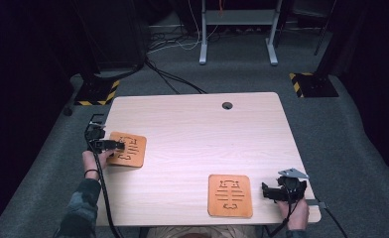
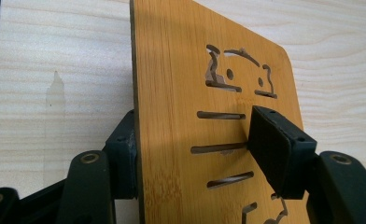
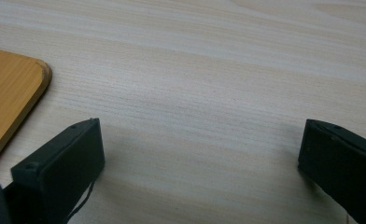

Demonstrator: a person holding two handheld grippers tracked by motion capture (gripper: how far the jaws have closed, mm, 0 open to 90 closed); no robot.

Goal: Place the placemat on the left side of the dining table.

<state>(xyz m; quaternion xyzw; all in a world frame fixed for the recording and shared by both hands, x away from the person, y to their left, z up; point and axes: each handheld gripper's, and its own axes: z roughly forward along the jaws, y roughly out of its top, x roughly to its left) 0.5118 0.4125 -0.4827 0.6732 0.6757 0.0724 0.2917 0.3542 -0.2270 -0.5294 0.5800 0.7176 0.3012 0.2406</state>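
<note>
Currently left gripper (image 2: 190,154) clamped on orange cutout board (image 2: 209,116); right gripper (image 3: 200,158) wide open, empty, over counter (image 3: 195,70).

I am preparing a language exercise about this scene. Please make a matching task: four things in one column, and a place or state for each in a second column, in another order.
Things:
1. left gripper
2. right gripper
3. left wooden board
4. front wooden board

States:
A. lies flat near the table's front edge
B. open, nothing between its fingers
C. clamped at one edge
D. shut on a board

Pairs: 1-D, 2-B, 3-C, 4-A
</note>
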